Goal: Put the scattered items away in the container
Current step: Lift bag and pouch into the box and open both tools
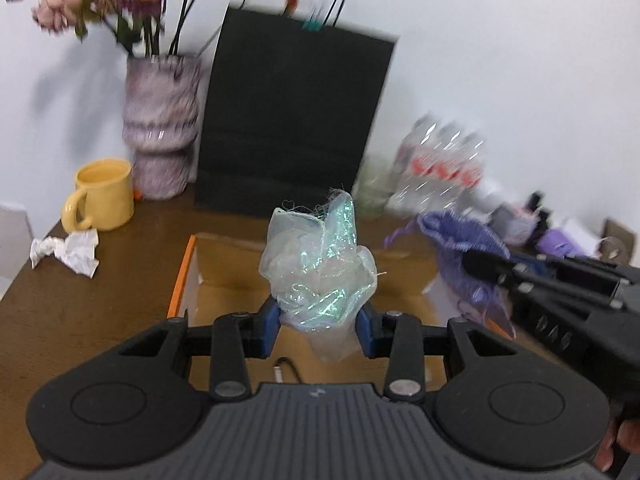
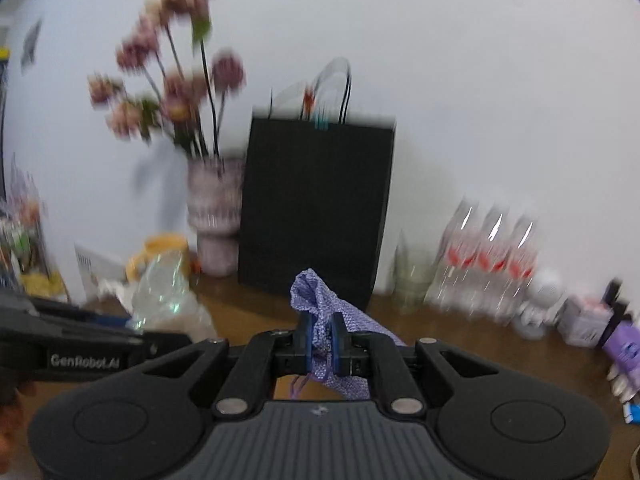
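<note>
My left gripper (image 1: 320,326) is shut on a shimmery pale green organza pouch (image 1: 320,264) and holds it above an open cardboard box (image 1: 182,280) with an orange edge. My right gripper (image 2: 322,342) is shut on a purple mesh pouch (image 2: 316,296). In the left wrist view that purple pouch (image 1: 460,240) and the right gripper (image 1: 480,266) hang at the right, over the box's right side. In the right wrist view the organza pouch (image 2: 164,292) shows at the left.
On the brown table stand a black paper bag (image 1: 292,120), a vase of pink flowers (image 1: 160,120), a yellow mug (image 1: 104,196), crumpled white paper (image 1: 66,252), clear bottles (image 1: 440,168) and small purple items (image 2: 624,348) at the right.
</note>
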